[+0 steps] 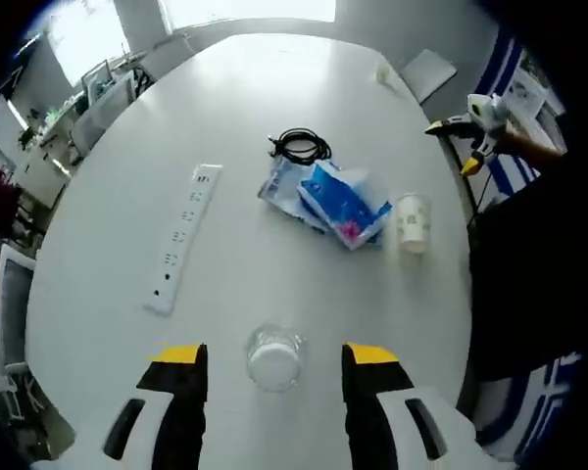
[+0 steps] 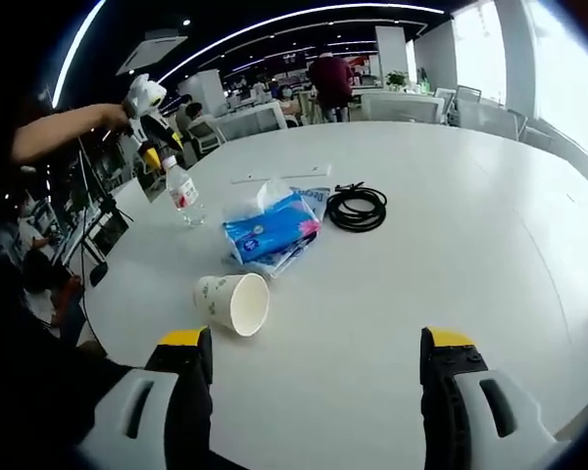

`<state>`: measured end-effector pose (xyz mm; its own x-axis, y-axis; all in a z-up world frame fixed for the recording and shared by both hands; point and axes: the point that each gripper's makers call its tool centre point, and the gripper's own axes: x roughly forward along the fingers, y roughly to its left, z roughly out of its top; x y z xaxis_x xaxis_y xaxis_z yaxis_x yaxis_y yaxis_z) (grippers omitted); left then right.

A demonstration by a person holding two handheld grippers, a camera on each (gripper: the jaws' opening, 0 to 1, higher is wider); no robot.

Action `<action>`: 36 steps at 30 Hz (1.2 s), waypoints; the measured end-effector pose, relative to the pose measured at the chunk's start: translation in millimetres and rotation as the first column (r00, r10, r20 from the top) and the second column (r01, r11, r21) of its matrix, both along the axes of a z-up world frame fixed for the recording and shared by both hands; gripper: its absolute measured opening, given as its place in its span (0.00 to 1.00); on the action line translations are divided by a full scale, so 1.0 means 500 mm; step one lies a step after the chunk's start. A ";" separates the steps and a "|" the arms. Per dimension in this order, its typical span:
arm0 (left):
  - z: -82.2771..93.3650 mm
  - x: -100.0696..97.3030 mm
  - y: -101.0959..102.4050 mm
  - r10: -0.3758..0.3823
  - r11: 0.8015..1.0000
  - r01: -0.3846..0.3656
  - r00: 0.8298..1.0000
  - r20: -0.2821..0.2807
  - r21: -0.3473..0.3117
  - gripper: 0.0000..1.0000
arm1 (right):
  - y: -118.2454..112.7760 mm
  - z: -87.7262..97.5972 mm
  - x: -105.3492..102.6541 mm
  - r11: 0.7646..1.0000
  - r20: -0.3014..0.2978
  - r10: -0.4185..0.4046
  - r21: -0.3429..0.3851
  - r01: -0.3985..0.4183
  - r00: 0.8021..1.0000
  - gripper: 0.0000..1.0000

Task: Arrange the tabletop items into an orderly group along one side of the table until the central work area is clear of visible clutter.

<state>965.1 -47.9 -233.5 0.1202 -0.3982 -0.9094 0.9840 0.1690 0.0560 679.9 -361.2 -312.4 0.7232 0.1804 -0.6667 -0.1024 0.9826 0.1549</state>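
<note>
My left gripper (image 1: 274, 352) hangs open above the table, looking straight down. A clear water bottle (image 1: 274, 358) with a white cap stands upright between its jaws, and neither jaw touches it. In the right gripper view the same bottle (image 2: 183, 194) stands near the table's edge, under the left gripper (image 2: 152, 147). Near the middle lie a blue tissue pack (image 1: 343, 203), a black cable coil (image 1: 301, 146), a white power strip (image 1: 183, 238) and a paper cup (image 1: 413, 222) on its side. My right gripper (image 2: 318, 343) is open and holds nothing. The cup (image 2: 233, 302) lies just ahead of its left jaw.
The large white oval table (image 1: 274, 88) has a flat white sheet (image 1: 428, 73) and a small pale item (image 1: 383, 70) at its far end. Chairs and desks stand around it, and people (image 2: 330, 78) stand in the background.
</note>
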 end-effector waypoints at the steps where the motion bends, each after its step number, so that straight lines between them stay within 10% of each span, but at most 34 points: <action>1: 0.004 -0.002 0.002 0.015 1.000 -0.015 1.000 0.003 -0.015 0.60 | 0.000 0.002 0.003 1.000 0.006 0.002 0.000 -0.002 1.000 0.84; 12: -0.003 -0.042 0.043 0.186 0.974 -0.184 0.982 0.005 -0.130 0.74 | 0.001 0.037 0.041 1.000 0.077 0.016 0.015 -0.017 0.997 0.88; 26: -0.014 -0.159 0.068 0.372 0.879 -0.373 0.926 -0.061 -0.296 0.89 | 0.027 0.063 0.092 0.994 0.102 0.106 0.006 -0.107 0.989 0.96; 36: -0.045 -0.240 0.087 0.514 0.781 -0.516 0.851 -0.108 -0.351 0.99 | 0.037 0.068 0.105 0.988 0.085 0.151 -0.013 -0.151 0.985 0.98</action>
<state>845.3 -4.5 -256.0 0.3951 -0.5721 -0.7188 0.7450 0.6573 -0.1136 732.4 -342.7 -278.2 0.7426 0.2879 -0.6047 -0.2624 0.9558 0.1328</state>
